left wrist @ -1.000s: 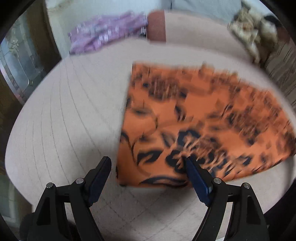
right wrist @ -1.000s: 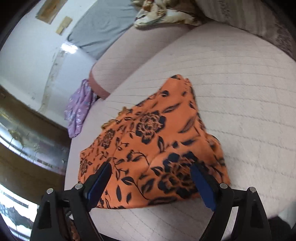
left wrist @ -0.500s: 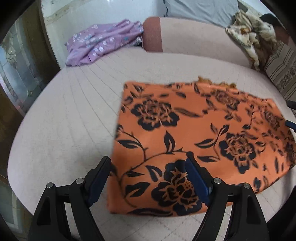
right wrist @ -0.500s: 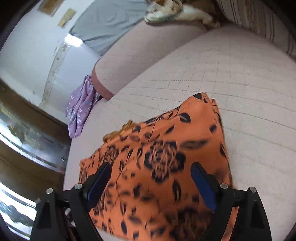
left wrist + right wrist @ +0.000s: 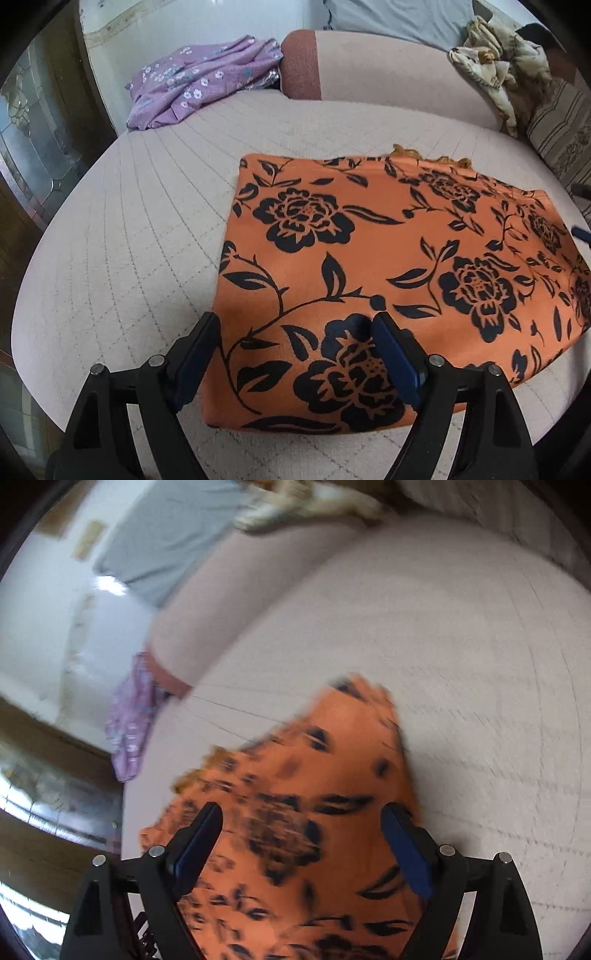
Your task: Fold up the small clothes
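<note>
The orange cloth (image 5: pixel 369 266) lies flat as a neat rectangle on the sofa (image 5: pixel 122 229), apparently folded once with further folds likely left, while the left gripper (image 5: pixel 291 354) and right gripper (image 5: pixel 301 843) hover above it, jaws wide apart, holding nothing.

pale pink quilted sofa seat (image 5: pixel 140 236) with stitched grid lines, rounded front edge. orange cloth with black flower print (image 5: pixel 388 266) lies flat on it, folded to a rough rectangle, frayed edge at the far side. purple floral garment (image 5: pixel 199 85) bunched at the seat's far left corner, against the backrest. right wrist view is blurred: same orange cloth (image 5: pixel 314 812) on the seat.
</note>
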### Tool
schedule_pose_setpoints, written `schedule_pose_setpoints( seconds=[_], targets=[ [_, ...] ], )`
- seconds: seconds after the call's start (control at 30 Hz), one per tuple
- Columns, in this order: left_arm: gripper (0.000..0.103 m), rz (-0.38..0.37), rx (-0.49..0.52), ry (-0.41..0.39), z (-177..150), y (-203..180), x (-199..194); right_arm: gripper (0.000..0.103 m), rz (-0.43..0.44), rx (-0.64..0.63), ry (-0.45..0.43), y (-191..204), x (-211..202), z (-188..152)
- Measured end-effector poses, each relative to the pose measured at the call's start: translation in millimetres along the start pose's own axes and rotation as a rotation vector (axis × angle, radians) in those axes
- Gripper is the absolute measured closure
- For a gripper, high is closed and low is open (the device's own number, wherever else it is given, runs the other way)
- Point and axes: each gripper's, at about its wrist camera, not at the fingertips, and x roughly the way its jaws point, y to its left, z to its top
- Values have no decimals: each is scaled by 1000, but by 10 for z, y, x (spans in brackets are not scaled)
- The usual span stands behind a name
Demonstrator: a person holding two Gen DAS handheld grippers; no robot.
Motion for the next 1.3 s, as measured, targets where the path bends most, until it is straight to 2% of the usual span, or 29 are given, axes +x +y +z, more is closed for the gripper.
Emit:
schedule_pose_setpoints(
  seconds=[0.03, 0.1, 0.13, 0.17, 0.23, 0.3, 0.37, 0.47, 0.63, 0.67, 0.73, 0.8, 0.9, 1.07, 1.3],
  targets=[
    [18, 1, 2, 21, -1, -8, 31, 12, 11, -41, -8, 68, 4, 6],
    [18, -13, -8, 78, -7, 0, 157, 12, -48, -75, 43, 24, 183, 4],
    [18, -4, -2, 84, -4, -10, 176, 13, -81, -62, 87, -71, 292, -4],
    [18, 4, 5, 82, 12, -22, 137, 13, -68, -15, 90, -180, 306, -24],
    [18, -10, 1, 33, 36, -20, -27, 13, -61, 4, 29, -117, 49, -55],
    [18, -18, 2, -2, 44, -37, -145, 13, -59, -49, -30, 48, -305, -176],
    [18, -28, 5, -18, 45, -61, -226, 12, -34, -45, -64, 102, -615, -403],
    [18, -60, -9, -23, -1, -93, -293, 12, 8, 5, -17, 87, -816, -883],
    [18, -99, -2, -17, -154, -154, -380, 12, 10, 190, 67, -282, -764, -1521],
    [18, -104, 0, -21, -178, -178, -414, 12, 5, 225, 72, -365, -741, -1543],
    [18, -104, -3, -30, -188, -184, -467, 12, 48, 263, 54, -423, -690, -1539],
    [18, -110, -11, -43, -198, -177, -485, 12, 67, 306, 7, -536, -709, -1455],
    [18, -101, -12, -16, -169, -206, -439, 11, 91, 391, -22, -663, -692, -1379],
    [18, -88, -19, -60, -84, -249, -553, 11, 112, 430, -61, -784, -735, -1262],
    [18, -48, -4, -69, 15, -413, -514, 11, 151, 453, -112, -784, -620, -1166]
  ],
)
